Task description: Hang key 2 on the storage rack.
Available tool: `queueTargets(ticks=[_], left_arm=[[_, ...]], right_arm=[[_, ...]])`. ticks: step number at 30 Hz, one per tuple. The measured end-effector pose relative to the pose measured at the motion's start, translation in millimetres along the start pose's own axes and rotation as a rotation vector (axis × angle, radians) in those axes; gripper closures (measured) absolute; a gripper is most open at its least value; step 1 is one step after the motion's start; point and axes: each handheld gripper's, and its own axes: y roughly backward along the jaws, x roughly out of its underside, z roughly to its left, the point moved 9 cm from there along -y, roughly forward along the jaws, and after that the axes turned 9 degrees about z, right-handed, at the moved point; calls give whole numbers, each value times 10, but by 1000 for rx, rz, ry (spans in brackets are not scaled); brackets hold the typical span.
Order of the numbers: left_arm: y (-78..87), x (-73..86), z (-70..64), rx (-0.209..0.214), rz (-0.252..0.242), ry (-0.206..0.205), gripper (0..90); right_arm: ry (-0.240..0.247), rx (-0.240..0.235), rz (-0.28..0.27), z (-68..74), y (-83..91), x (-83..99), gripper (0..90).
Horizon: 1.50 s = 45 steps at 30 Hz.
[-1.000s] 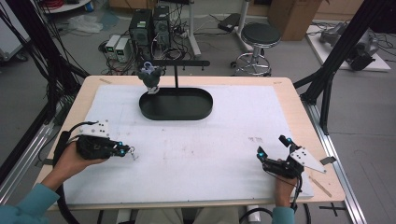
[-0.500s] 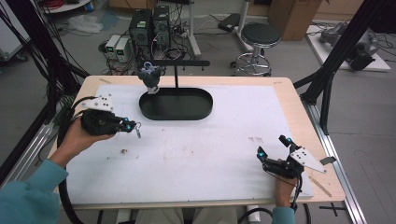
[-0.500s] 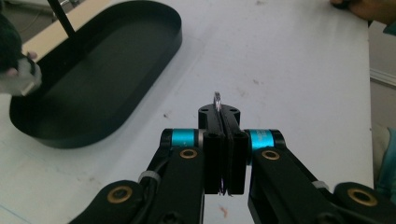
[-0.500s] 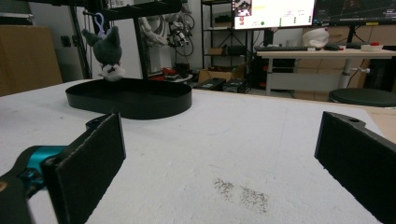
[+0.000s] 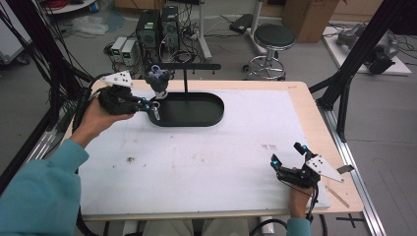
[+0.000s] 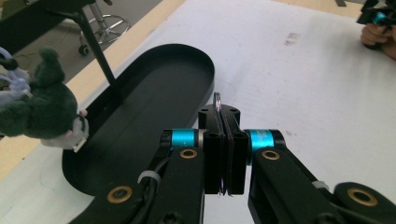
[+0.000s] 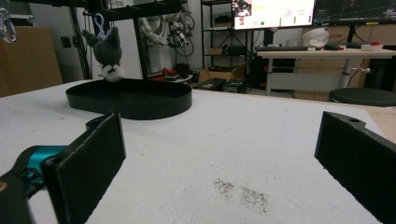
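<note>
The right tongs (image 5: 287,158) rest spread wide on the table (image 5: 221,162), at its near right edge. Far across it, the left tongs (image 5: 153,111) pinch a small metal ring (image 6: 217,99) over the black tray (image 5: 196,115), beside a hanging plush toy (image 5: 160,81).

Even, bright overhead light falls on the white-covered wooden table (image 5: 206,162), casting only faint shadows. The high view is soft and grainy. In the right gripper view the near black padded jaws blur, while the glowing monitor screen (image 7: 273,12) glares
</note>
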Motion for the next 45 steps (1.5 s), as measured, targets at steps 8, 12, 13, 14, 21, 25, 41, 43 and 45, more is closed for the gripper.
queueTargets(ticks=[8, 12, 13, 14, 21, 25, 41, 43, 45], left_arm=[[-69, -208, 190, -24, 2, 41, 882], [-97, -293, 292, -41, 1, 65, 881], [-103, -312, 317, -40, 2, 73, 881], [-107, -331, 341, -45, 3, 78, 881], [-138, -433, 496, -73, 9, 105, 882], [-168, -510, 542, -78, 17, 100, 882], [-323, -791, 679, -97, 42, 82, 882], [-344, -799, 704, -103, 56, 80, 882], [-369, -829, 716, -104, 62, 82, 882]], right_arm=[[1, -2, -2, 5, 0, -1, 10], [2, -1, -2, 1, 0, -2, 10], [3, 0, -1, 0, 0, -1, 10], [6, 0, -5, -1, -1, -4, 10], [-2, -3, 1, 6, -1, 1, 10], [-1, -2, 1, 7, -2, 1, 10], [-1, -2, 3, 7, -1, 2, 10], [-2, -2, 3, 9, -1, 3, 10], [-2, -3, 5, 11, 1, 6, 10]])
